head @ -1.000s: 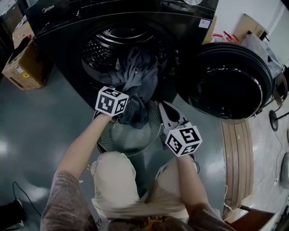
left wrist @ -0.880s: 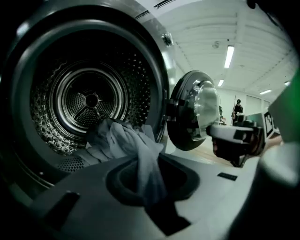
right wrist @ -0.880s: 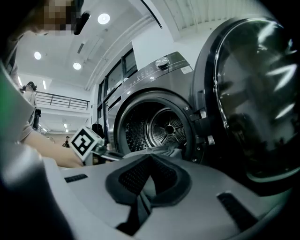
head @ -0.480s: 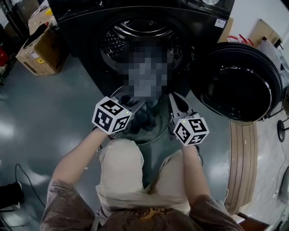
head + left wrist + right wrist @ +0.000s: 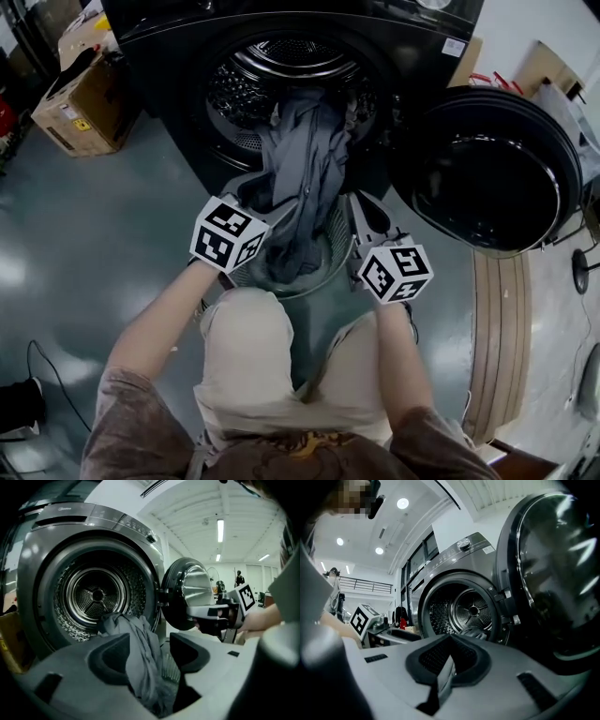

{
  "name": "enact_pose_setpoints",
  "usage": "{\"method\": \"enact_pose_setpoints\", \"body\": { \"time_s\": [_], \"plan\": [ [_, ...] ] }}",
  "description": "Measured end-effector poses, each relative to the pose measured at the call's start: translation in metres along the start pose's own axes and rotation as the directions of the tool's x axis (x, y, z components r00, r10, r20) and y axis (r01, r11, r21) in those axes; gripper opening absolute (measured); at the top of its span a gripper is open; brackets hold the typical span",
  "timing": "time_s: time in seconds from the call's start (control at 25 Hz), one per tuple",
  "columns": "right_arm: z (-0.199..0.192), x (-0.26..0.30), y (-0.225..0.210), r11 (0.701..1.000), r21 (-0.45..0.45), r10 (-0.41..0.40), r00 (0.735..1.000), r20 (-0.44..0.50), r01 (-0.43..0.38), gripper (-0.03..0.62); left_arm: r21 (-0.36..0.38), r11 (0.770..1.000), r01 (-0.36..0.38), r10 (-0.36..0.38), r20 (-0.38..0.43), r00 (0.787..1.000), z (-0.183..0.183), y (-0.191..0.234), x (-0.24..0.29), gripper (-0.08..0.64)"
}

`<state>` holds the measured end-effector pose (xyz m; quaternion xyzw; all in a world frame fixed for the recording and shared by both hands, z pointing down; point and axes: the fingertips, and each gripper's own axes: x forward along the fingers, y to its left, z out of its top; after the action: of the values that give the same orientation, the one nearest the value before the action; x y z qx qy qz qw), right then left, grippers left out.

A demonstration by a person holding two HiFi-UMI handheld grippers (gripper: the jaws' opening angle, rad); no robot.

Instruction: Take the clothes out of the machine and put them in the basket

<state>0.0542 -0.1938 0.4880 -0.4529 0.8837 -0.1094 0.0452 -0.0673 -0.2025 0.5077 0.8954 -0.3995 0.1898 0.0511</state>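
Grey clothes (image 5: 302, 159) trail from the washing machine's drum (image 5: 281, 70) down into the round mesh basket (image 5: 323, 281) on the floor. My left gripper (image 5: 262, 199) is at the basket's left rim. Its jaws have just been opening, and the grey cloth (image 5: 126, 623) hangs loose between them, against the left one. My right gripper (image 5: 362, 211) is at the basket's right rim, pointing at the drum (image 5: 471, 611). It is shut (image 5: 449, 656) on a thin grey strip, apparently the basket's rim.
The machine's round door (image 5: 487, 169) stands swung open to the right. A cardboard box (image 5: 80, 103) sits on the floor at the left. Curved wooden boards (image 5: 502, 328) lie at the right. The person's knees are just behind the basket.
The left gripper has drawn back from the machine with the grey garment, so more cloth hangs over the basket. Its jaws have parted. The right gripper has kept still.
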Motion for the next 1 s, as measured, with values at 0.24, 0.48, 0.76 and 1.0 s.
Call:
{"method": "enact_pose_setpoints", "body": {
  "time_s": [0.24,0.48,0.76,1.0],
  "plan": [
    [0.006,-0.006,0.009,1.0,-0.015,0.003,1.0,0.009,-0.002,-0.003,-0.007,1.0,-0.025,0.025,0.004,1.0,0.01,0.029,0.046,0.342],
    [0.014,-0.011,0.023,0.999,-0.036,0.02,0.999,0.025,-0.019,-0.003,-0.034,0.996,-0.083,0.081,-0.059,0.995,-0.009,0.072,0.105,0.379],
    [0.011,-0.01,0.018,0.999,-0.041,-0.002,1.0,0.007,0.002,-0.003,-0.066,0.984,-0.168,0.16,-0.111,0.981,-0.024,0.122,0.141,0.417],
    [0.007,-0.007,0.013,0.999,-0.044,-0.013,1.0,-0.003,0.013,-0.003,-0.122,0.982,-0.142,0.12,-0.17,0.978,-0.036,0.134,0.163,0.451]
  ]
}}
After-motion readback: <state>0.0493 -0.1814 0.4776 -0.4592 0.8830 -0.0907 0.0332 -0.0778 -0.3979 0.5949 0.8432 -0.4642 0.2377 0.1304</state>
